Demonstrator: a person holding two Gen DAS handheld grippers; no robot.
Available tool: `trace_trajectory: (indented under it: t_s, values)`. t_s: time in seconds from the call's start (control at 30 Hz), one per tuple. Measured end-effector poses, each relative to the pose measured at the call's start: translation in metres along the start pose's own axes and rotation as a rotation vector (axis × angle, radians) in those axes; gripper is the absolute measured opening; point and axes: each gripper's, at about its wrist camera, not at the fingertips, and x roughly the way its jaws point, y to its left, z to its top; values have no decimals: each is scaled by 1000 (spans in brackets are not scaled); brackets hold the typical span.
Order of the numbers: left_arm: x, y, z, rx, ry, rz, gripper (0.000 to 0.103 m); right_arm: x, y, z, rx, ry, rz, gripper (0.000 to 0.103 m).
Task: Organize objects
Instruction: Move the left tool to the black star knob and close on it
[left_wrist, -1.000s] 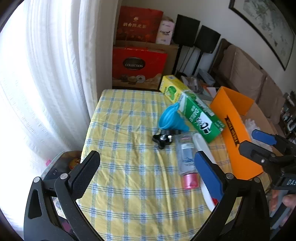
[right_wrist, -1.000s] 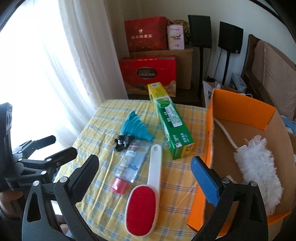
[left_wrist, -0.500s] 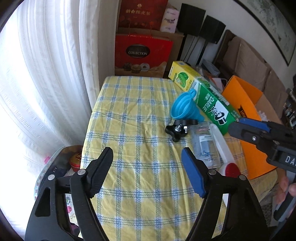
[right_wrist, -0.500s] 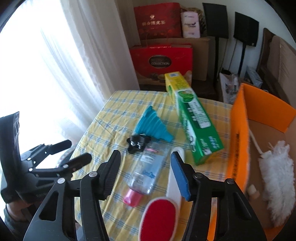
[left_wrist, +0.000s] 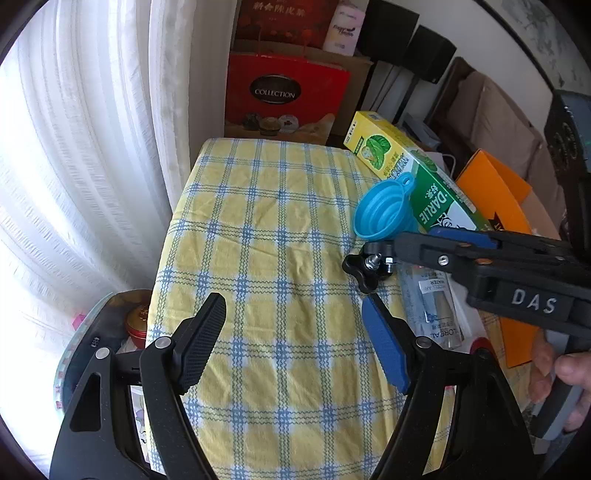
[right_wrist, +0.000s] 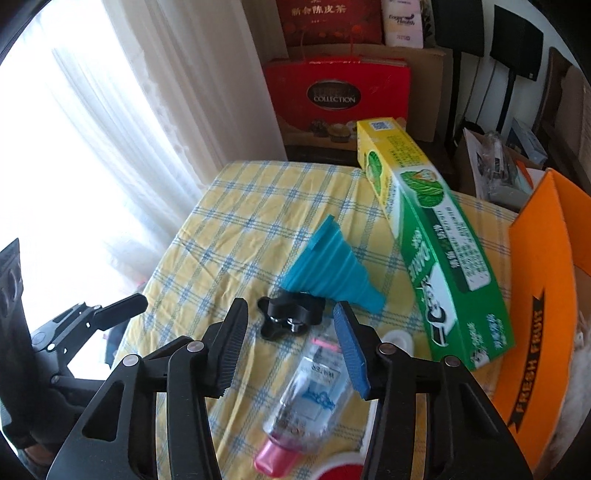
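A small black star knob (right_wrist: 288, 317) with a metal bolt (left_wrist: 373, 260) lies on the yellow checked tablecloth (left_wrist: 266, 229). My right gripper (right_wrist: 290, 347) hovers just short of the knob. Its jaws are closing, the knob lies just ahead of the gap between the tips, and the pads do not touch it. In the left wrist view the right gripper (left_wrist: 410, 240) comes in from the right over the knob. Under its blue finger lies a clear bottle (right_wrist: 314, 398) with a pink cap. My left gripper (left_wrist: 293, 343) stands open over bare cloth, holding nothing.
A blue collapsible funnel (right_wrist: 332, 266) lies behind the knob, against a long green and yellow box (right_wrist: 436, 240). An orange cardboard box (right_wrist: 543, 295) stands at the right. A white lint brush handle (right_wrist: 397, 338) lies beside the bottle. Red gift bags (left_wrist: 280, 96) stand beyond the table; a curtain hangs left.
My right gripper has moved left and down to the black knob, and its jaws have narrowed. My left gripper has sunk toward the cloth, and its jaws have narrowed somewhat.
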Motion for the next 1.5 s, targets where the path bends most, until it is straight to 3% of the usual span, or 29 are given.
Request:
trace_trajectory:
  t_s: [0.23,0.43,0.8,1.0,1.33,1.5]
  values:
    - [4,2,2,0,3,-14,73,17,2,4,5,27,-21,50]
    - [7,4,1,-9,10,-23,73,24,4,6,4,38,-51,36]
    - [10,-3,3,4,16,-37,73,4,2,3,6,-8,-33,36]
    - [17,-22,10,67,4,-66,77,-25,-1,3,12,-51,-14,36]
    - [47,-50,16,276,24,-68,77,-57,-13,-6,26,-91,8,36]
    - [58,-49,16,305,35,-79,77,-64,-17,-10,30,-97,14,36]
